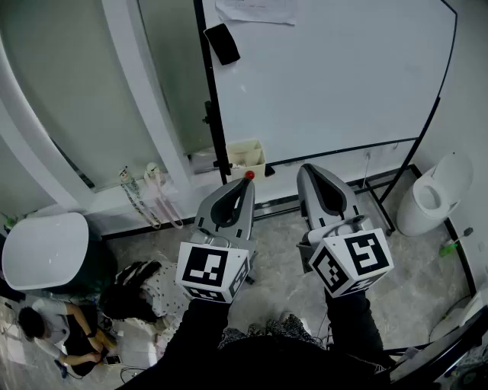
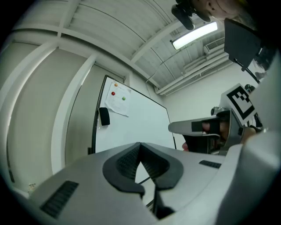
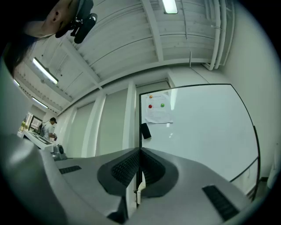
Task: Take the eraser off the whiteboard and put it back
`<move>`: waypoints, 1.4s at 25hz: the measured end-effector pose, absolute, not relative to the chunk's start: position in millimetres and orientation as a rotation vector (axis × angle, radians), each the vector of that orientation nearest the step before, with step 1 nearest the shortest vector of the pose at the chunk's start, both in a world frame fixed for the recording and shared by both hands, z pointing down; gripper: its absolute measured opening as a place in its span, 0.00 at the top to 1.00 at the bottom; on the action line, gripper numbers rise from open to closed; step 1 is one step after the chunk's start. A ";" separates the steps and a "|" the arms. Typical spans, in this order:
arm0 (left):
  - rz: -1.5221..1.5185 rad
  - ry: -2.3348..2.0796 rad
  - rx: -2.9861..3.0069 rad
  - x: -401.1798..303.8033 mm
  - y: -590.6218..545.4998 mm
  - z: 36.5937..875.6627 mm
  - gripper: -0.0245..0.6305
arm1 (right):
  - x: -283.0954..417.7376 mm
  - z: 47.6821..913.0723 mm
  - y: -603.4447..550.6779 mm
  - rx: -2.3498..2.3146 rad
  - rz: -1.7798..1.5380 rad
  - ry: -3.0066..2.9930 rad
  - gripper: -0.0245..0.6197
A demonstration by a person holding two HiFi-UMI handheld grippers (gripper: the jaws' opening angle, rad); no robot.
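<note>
The eraser [image 1: 223,43] sticks to the whiteboard [image 1: 335,84] near its upper left edge, well apart from both claws. Below it, the left claw [image 1: 240,187] is closed, tips meeting on nothing. Beside it, the right claw [image 1: 313,174] is likewise closed and empty.

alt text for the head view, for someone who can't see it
The left gripper and right gripper, both shut and empty, point side by side toward a whiteboard. A black eraser sticks near its upper left edge, with a sheet of paper at the top.
</note>
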State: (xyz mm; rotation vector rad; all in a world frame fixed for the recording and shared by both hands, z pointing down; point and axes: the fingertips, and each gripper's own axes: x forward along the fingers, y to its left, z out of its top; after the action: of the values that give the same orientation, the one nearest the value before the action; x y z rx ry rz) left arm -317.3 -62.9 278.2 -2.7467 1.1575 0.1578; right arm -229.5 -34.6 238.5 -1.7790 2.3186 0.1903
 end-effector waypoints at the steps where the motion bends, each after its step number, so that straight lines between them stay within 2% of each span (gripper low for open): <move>1: 0.155 1.168 -2.745 -313.4 -63.0 279.0 0.96 | -225.5 238.4 -35.9 -1.770 0.189 2.326 0.95; 18: 0.158 1.368 -2.624 -253.3 -110.1 263.5 0.96 | -165.3 232.6 -92.7 -1.597 0.199 2.457 0.95; 35: 0.129 1.437 -2.576 -285.0 -156.2 266.5 0.96 | -200.7 221.5 -156.8 -1.506 0.240 2.486 0.95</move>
State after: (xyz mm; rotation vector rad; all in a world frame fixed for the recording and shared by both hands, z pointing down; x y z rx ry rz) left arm -285.0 -156.2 266.5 -2.5758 1.4372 0.1291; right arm -200.7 -156.8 221.5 -1.5058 2.4862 0.2403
